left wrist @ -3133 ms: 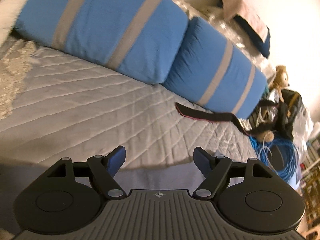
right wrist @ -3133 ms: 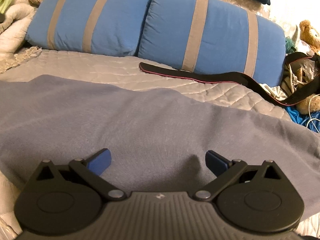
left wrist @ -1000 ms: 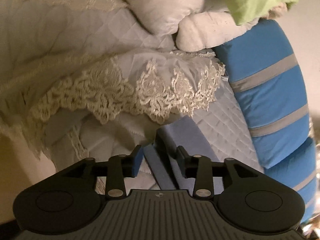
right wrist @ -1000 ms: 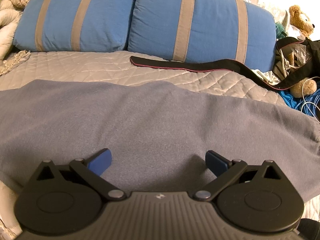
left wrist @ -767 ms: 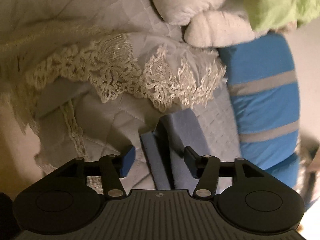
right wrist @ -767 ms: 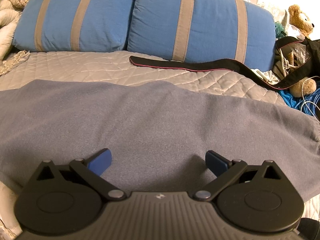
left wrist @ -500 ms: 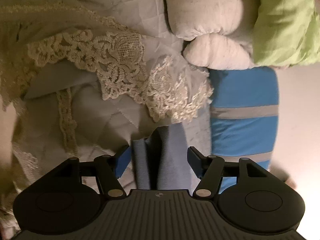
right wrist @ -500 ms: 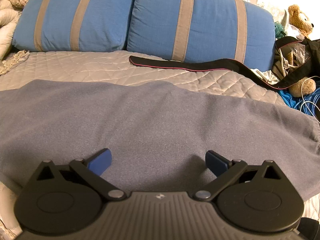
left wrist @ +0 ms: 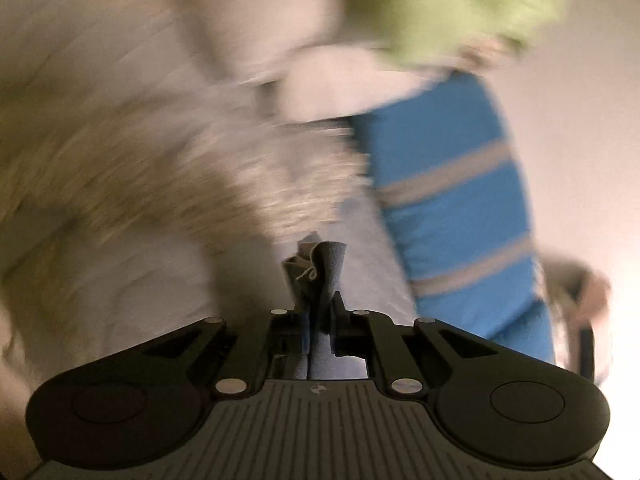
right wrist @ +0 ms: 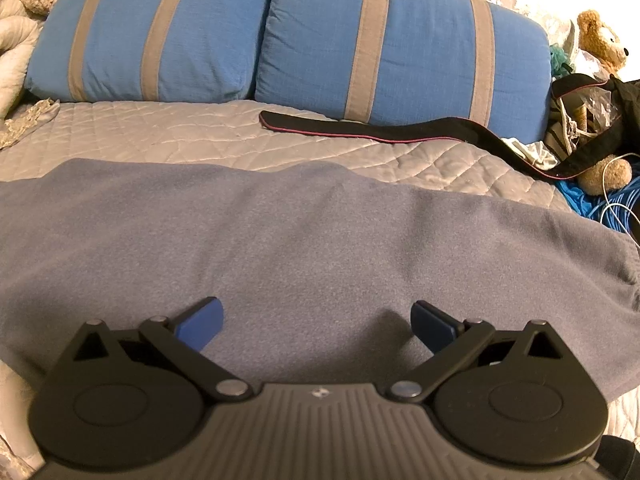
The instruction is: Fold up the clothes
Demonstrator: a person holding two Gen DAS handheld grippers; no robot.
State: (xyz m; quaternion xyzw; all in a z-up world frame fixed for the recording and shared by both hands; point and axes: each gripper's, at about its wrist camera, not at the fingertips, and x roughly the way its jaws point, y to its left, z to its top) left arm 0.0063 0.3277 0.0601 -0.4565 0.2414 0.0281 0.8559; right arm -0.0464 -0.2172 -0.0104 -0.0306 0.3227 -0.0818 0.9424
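A grey-blue garment (right wrist: 300,232) lies spread across the quilted bedspread (right wrist: 160,128) in the right wrist view. My right gripper (right wrist: 316,320) hovers low over its near part, wide open, with nothing between the blue pads. In the blurred left wrist view, my left gripper (left wrist: 318,308) has its jaws closing tight on a bunched corner of the same grey-blue cloth (left wrist: 330,264). The corner sticks up past the fingertips with a loose thread on it. The rest of the garment is hidden there.
Two blue pillows with grey stripes (right wrist: 160,32) (right wrist: 400,40) line the far side. A black strap (right wrist: 380,130) lies before them. A teddy bear (right wrist: 600,40) and blue cable (right wrist: 600,204) clutter the right. Lace bedding (left wrist: 160,168) and a green cloth (left wrist: 460,8) lie beyond the left gripper.
The left gripper's jaws, apart around the cloth's folded edge before, have come together on it, and its view has swung and blurred. The right gripper and the spread garment look the same.
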